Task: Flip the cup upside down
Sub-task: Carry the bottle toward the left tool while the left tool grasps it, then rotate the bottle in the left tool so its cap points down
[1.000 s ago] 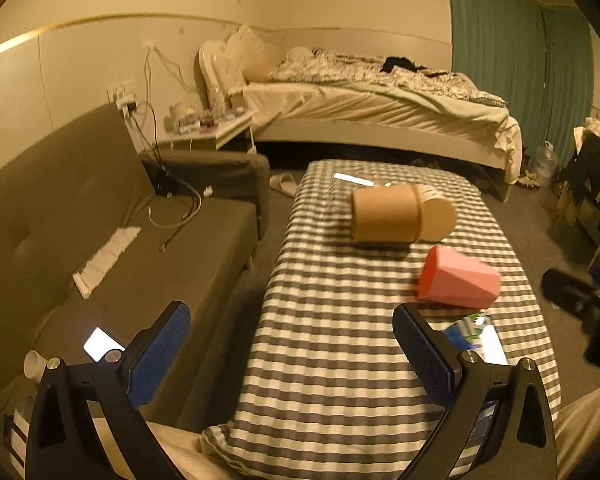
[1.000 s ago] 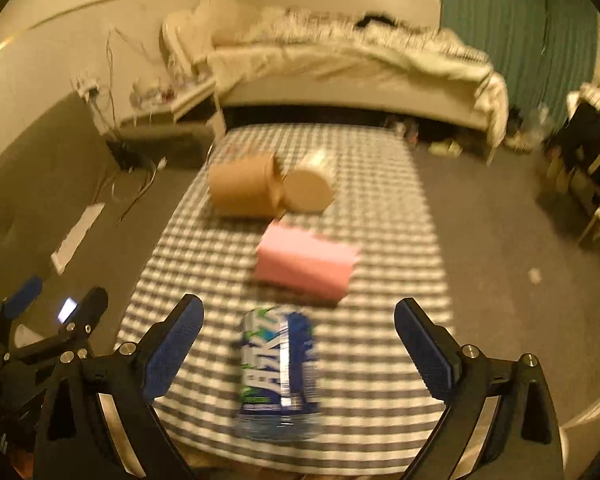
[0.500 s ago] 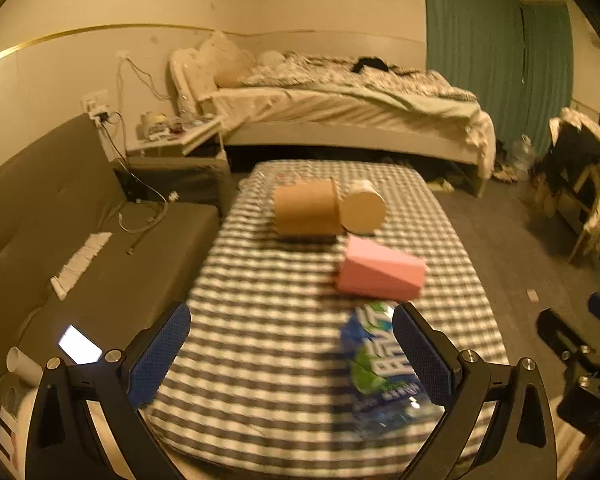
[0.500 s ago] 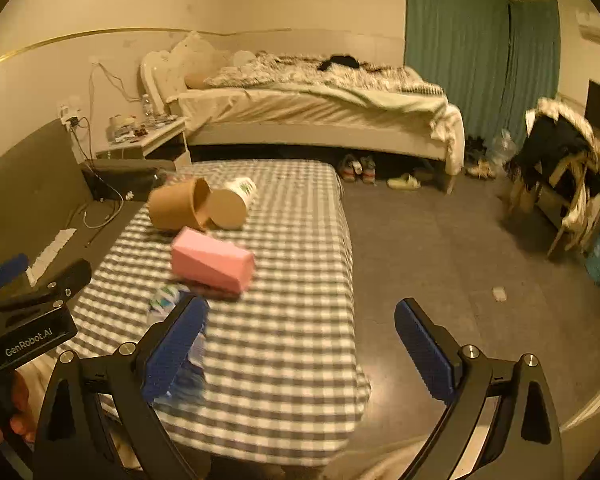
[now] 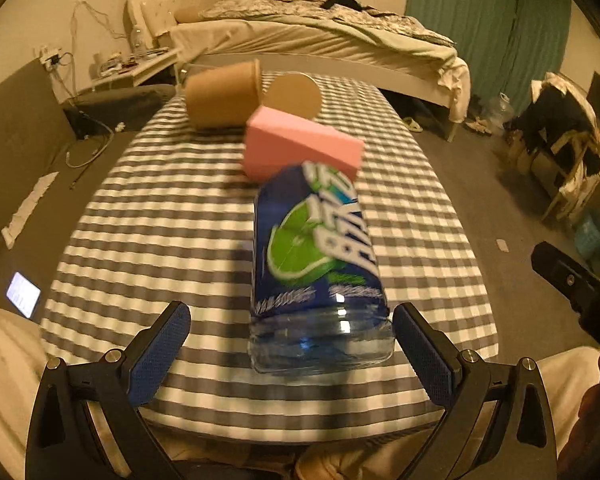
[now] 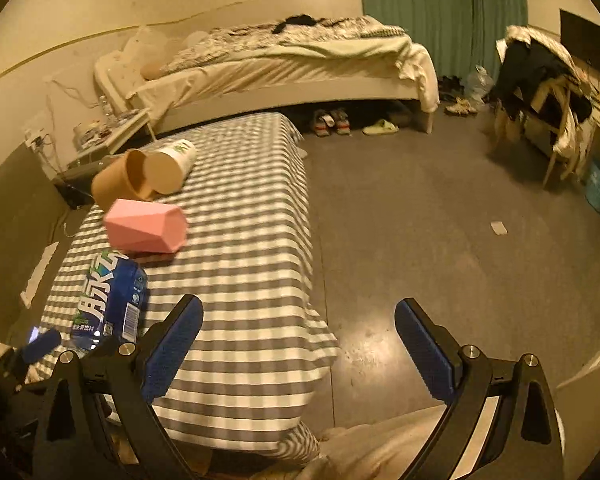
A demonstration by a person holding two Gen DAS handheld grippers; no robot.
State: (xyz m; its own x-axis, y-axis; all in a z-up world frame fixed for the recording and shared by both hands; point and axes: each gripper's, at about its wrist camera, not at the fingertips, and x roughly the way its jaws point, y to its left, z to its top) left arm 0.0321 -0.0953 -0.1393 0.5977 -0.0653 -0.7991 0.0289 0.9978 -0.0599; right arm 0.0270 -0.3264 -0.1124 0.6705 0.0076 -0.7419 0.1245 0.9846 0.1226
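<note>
Gingham cloth covers the counter [image 5: 172,216] in a dim bedroom. On it the pink cup [image 5: 300,146] lies on its side, long axis slanting across the cloth, beyond a blue bottle [image 5: 316,264] that sits directly ahead of the left tool [image 5: 292,354]. Both tools gape wide and empty; the right tool [image 6: 298,344] points off toward the floor, so the left looks nearer.

A lived-in bedroom: unmade bed [image 6: 284,60], grey sofa [image 5: 16,128], green curtains [image 6: 440,12], shoes [image 6: 332,122] on the floor.

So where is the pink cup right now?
In the left wrist view the pink cup lies on its side on the striped table, between the blue bottle and the brown cup.
</note>
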